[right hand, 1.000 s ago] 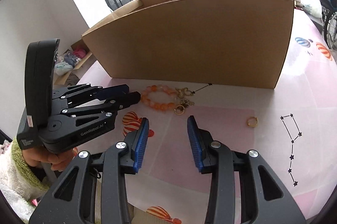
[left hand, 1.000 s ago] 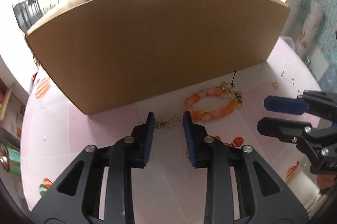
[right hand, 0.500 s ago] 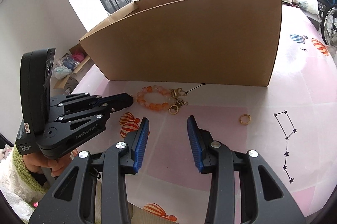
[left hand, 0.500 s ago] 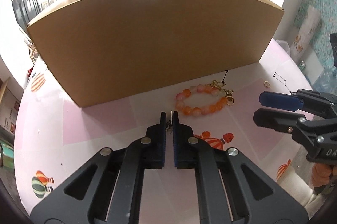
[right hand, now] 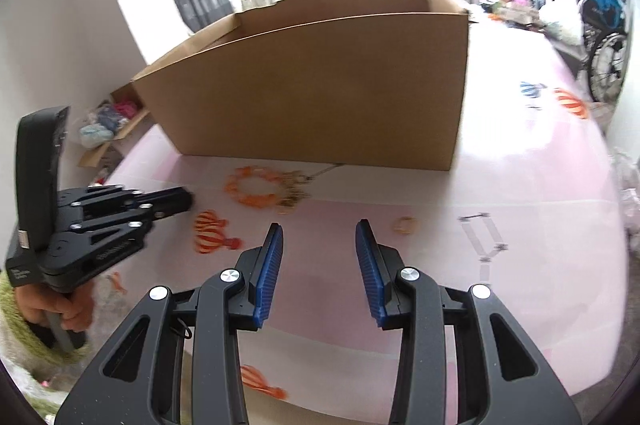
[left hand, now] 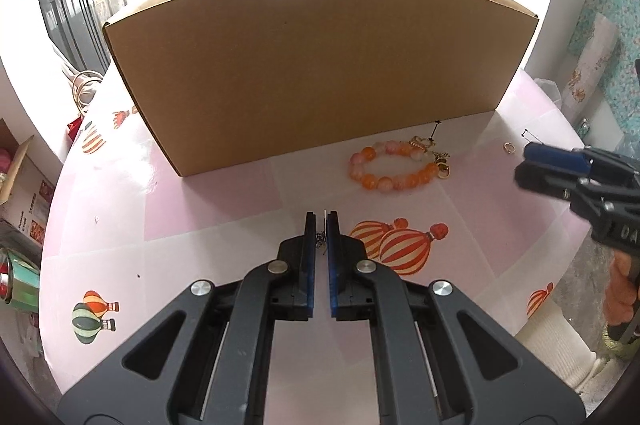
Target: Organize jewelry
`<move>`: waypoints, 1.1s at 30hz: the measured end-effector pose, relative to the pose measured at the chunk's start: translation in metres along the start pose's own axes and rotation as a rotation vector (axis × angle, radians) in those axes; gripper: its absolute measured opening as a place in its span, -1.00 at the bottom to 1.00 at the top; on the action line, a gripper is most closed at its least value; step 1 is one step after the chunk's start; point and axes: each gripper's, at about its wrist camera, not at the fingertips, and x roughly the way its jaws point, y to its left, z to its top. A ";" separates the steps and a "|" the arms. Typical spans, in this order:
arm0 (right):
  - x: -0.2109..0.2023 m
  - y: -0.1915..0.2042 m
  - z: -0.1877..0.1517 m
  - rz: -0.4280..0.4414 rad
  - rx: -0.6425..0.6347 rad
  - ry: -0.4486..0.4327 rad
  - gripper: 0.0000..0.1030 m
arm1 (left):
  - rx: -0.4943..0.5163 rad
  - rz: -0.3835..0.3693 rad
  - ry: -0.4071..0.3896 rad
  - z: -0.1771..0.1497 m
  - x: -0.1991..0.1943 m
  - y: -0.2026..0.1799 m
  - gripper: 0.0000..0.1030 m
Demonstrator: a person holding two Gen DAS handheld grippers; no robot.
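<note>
My left gripper [left hand: 320,221] is shut on a small metal chain piece [left hand: 320,240], pinched between its blue pads just above the pink tablecloth. An orange and pink bead bracelet [left hand: 394,167] with gold charms lies ahead and to the right, near the foot of the cardboard box [left hand: 312,65]. A small gold ring [left hand: 508,147] lies further right. My right gripper [right hand: 319,229] stands open over bare cloth with nothing between its fingers; the ring [right hand: 405,225] is just right of its right finger, and the bracelet [right hand: 256,187] is ahead on the left. The left gripper [right hand: 184,199] enters from the left.
The tall open box [right hand: 320,97] blocks the far side of the round table [left hand: 224,209]. The right gripper [left hand: 532,165] reaches in from the right edge of the left view. A person's hand [right hand: 60,309] in a green sleeve holds the left tool. Clutter stands beyond the table.
The left jaws closed on the chain piece and the gripper drew back a little with it. The right wrist view swung so the ring now sits closer to its fingers.
</note>
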 end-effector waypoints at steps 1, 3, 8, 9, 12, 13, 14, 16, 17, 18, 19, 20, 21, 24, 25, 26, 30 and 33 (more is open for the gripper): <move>-0.001 -0.003 -0.001 -0.018 0.001 -0.001 -0.27 | 0.000 0.001 0.002 -0.001 0.000 0.000 -0.91; -0.001 -0.009 -0.001 -0.056 0.000 -0.002 -0.27 | 0.007 0.008 0.003 -0.003 -0.003 0.001 -0.91; -0.002 -0.017 -0.001 -0.117 -0.019 -0.027 -0.27 | 0.031 0.020 0.001 -0.002 0.000 -0.006 -0.91; -0.001 -0.018 -0.001 -0.127 -0.030 -0.032 -0.27 | 0.034 0.019 0.003 -0.002 0.001 -0.007 -0.91; 0.003 -0.019 -0.002 -0.132 -0.074 -0.037 -0.28 | 0.036 0.019 0.005 0.000 0.006 -0.012 -0.91; 0.004 -0.020 -0.002 -0.131 -0.086 -0.038 -0.28 | 0.037 0.020 0.004 0.001 0.006 -0.013 -0.91; 0.005 -0.021 -0.002 -0.127 -0.098 -0.038 -0.28 | 0.038 0.020 0.004 0.001 0.007 -0.013 -0.91; 0.009 -0.023 -0.001 -0.118 -0.119 -0.038 -0.30 | 0.038 0.021 0.003 0.002 0.008 -0.013 -0.91; 0.012 -0.025 0.000 -0.112 -0.127 -0.035 -0.32 | 0.037 0.021 0.003 0.002 0.009 -0.012 -0.91; 0.013 -0.026 0.000 -0.106 -0.133 -0.032 -0.36 | 0.037 0.022 0.003 0.002 0.009 -0.012 -0.91; 0.015 -0.027 0.000 -0.101 -0.140 -0.028 -0.39 | 0.036 0.023 0.002 0.003 0.010 -0.012 -0.91; 0.017 -0.029 0.001 -0.098 -0.145 -0.023 -0.40 | 0.036 0.024 0.002 0.002 0.010 -0.011 -0.91; 0.018 -0.030 0.002 -0.093 -0.148 -0.023 -0.42 | 0.036 0.024 0.001 0.002 0.010 -0.011 -0.91; 0.019 -0.033 0.004 -0.080 -0.164 -0.025 -0.46 | 0.038 0.027 -0.001 0.001 0.010 -0.010 -0.91; 0.019 -0.033 0.004 -0.078 -0.174 -0.026 -0.48 | 0.039 0.028 -0.002 0.001 0.011 -0.011 -0.91; 0.019 -0.032 0.004 -0.074 -0.184 -0.027 -0.49 | 0.039 0.028 -0.002 0.001 0.011 -0.011 -0.91; 0.019 -0.032 0.003 -0.059 -0.221 -0.034 -0.59 | 0.038 0.029 -0.004 0.001 0.011 -0.010 -0.91; 0.019 -0.030 0.001 -0.038 -0.242 -0.037 -0.70 | 0.038 0.030 -0.005 0.001 0.011 -0.010 -0.91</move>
